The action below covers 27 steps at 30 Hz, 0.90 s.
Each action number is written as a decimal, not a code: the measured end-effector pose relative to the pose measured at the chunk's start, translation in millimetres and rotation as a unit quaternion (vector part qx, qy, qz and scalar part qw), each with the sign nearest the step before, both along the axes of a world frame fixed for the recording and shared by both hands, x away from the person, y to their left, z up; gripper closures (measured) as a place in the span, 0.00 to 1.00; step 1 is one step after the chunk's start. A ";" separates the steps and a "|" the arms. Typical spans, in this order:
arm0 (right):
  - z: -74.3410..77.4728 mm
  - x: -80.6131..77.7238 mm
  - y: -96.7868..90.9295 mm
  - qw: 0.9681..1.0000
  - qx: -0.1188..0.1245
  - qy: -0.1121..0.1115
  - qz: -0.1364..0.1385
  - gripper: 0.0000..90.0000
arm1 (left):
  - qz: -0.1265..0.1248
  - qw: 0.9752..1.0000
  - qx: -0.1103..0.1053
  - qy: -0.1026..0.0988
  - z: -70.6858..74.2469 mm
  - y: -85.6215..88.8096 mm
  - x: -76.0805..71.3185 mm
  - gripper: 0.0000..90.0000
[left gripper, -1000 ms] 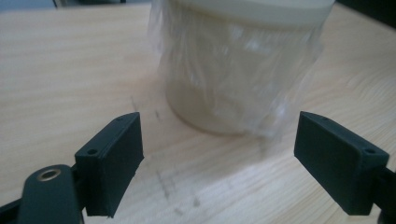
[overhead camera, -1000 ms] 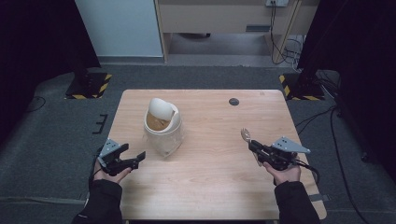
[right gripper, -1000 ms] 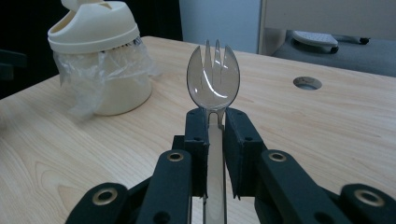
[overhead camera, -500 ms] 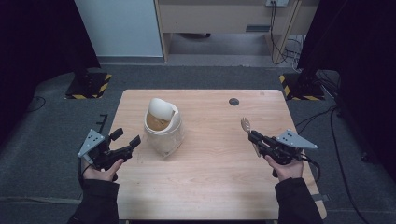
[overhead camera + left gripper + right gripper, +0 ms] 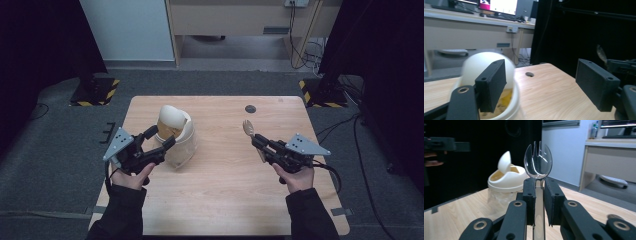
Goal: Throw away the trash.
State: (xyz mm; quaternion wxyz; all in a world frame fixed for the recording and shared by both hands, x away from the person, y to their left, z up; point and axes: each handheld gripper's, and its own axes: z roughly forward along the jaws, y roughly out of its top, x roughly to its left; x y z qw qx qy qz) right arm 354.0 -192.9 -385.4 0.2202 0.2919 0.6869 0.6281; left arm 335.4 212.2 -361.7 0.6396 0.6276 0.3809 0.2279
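Light wooden table (image 5: 220, 200), grey carpet (image 5: 55, 165)

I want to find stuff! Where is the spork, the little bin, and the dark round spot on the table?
spork (image 5: 538, 163): right gripper view, on its clear bowl.
little bin (image 5: 184, 148): high view, on its cream side wall.
dark round spot (image 5: 250, 109): high view, on its middle.

High view overhead; 2 tongs views low; all share bin (image 5: 176, 136).

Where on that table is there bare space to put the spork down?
The table is bare between the bin and the right gripper holding the spork, and along its near edge. It is crowded at the bin, where the left gripper hovers.
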 end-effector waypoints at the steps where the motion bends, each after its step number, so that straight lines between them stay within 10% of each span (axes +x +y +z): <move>1: -1.8 -1.2 4.1 1.000 0.007 0.002 0.010 0.89 | -0.006 1.000 0.000 0.001 0.5 -7.7 1.3 0.29; 27: -19.1 -7.8 23.4 0.999 -0.011 -0.001 0.047 0.89 | -0.077 0.997 -0.024 0.023 -0.3 -97.1 15.9 0.44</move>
